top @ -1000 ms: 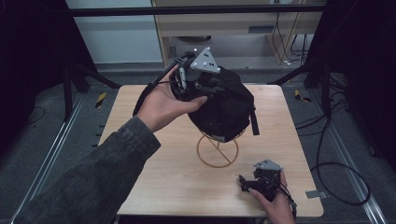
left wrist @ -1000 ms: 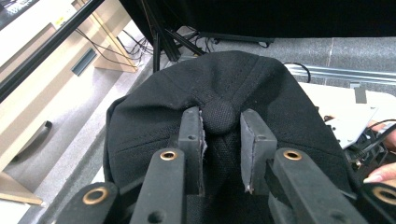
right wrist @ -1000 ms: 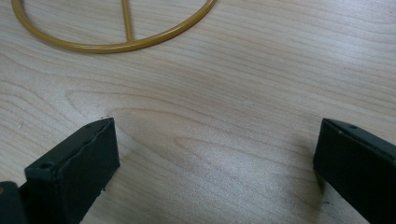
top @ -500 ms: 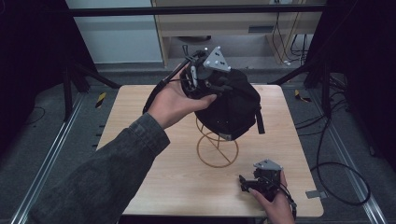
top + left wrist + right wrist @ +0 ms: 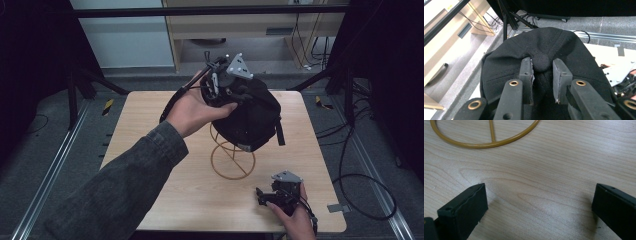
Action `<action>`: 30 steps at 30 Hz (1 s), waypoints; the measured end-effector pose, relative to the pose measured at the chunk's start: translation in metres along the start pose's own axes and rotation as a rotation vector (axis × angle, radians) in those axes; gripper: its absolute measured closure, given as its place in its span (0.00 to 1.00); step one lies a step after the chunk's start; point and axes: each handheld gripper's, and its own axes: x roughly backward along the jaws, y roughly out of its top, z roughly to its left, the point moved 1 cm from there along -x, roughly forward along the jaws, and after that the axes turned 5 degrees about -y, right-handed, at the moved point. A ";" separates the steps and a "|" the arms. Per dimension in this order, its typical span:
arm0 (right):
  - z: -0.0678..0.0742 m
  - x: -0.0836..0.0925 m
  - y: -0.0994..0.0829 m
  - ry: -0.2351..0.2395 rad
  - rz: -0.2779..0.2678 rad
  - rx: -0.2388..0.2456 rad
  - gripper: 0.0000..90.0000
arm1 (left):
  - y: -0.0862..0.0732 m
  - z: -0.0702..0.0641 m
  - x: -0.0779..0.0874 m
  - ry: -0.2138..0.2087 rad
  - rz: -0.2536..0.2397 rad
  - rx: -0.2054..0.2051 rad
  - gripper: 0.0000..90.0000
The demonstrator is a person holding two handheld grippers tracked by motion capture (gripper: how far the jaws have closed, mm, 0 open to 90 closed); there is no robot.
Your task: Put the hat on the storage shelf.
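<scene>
A black cap (image 5: 251, 120) hangs over the top of a yellow wire stand (image 5: 233, 161) at the middle of the wooden table (image 5: 145, 125). My left gripper (image 5: 220, 86) holds the cap from above. In the left gripper view that gripper (image 5: 542, 67) is shut on the cap (image 5: 549, 40), its jaws pinching the fabric around the round top button. My right gripper (image 5: 264, 196) rests low on the table at the front right. It stands open (image 5: 539, 202) over bare wood, with the stand's base ring (image 5: 486, 144) just beyond it.
Black frame legs stand at the table's far corners, with cables on the floor to the right (image 5: 360, 185). A wooden cabinet (image 5: 240, 25) stands behind the table. A metal rail (image 5: 50, 170) runs along the floor on the left.
My left gripper has carried the cap to the right and slightly away, so it sits more squarely over the stand. The right gripper has stayed in place.
</scene>
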 end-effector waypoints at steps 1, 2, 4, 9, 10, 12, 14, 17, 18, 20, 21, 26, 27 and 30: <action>0.000 0.000 0.000 0.000 0.000 0.000 0.00 | -0.001 0.001 -0.002 -0.001 0.000 0.003 0.80; 0.000 0.000 0.000 0.000 0.000 0.000 0.00 | -0.001 0.002 -0.003 -0.001 0.003 0.006 0.80; 0.000 0.000 0.000 0.000 0.000 0.000 0.00 | -0.004 0.003 -0.006 -0.005 0.006 0.015 0.80; 0.000 0.000 0.000 0.000 0.000 0.001 0.00 | -0.013 0.005 -0.015 -0.010 0.035 0.033 0.80; 0.000 0.000 0.000 0.000 0.000 0.000 0.00 | -0.014 0.006 -0.016 -0.011 0.036 0.033 0.80; 0.000 0.000 0.000 0.000 0.000 0.000 0.00 | -0.017 0.006 -0.019 -0.015 0.039 0.040 0.80; 0.000 0.000 0.000 0.001 0.001 -0.002 0.00 | -0.019 0.006 -0.021 -0.015 0.046 0.046 0.80; 0.000 0.000 0.000 0.001 0.001 -0.002 0.00 | -0.022 0.008 -0.022 -0.019 0.046 0.054 0.79; 0.000 0.000 0.000 0.001 0.001 -0.001 0.00 | -0.023 0.008 -0.023 -0.022 0.046 0.055 0.79; 0.000 0.000 0.000 0.000 0.001 -0.002 0.00 | -0.025 0.008 -0.024 -0.021 0.049 0.057 0.79; 0.000 0.000 0.000 0.000 0.001 -0.001 0.00 | -0.025 0.008 -0.025 -0.023 0.049 0.059 0.79; 0.000 0.000 0.000 -0.001 -0.001 0.005 0.00 | -0.030 0.009 -0.029 -0.030 0.046 0.068 0.79; 0.000 0.000 0.000 -0.001 -0.001 0.005 0.00 | -0.031 0.008 -0.030 -0.036 0.049 0.072 0.79; 0.000 0.000 0.000 -0.002 -0.002 0.006 0.00 | -0.035 0.009 -0.032 -0.038 0.060 0.077 0.79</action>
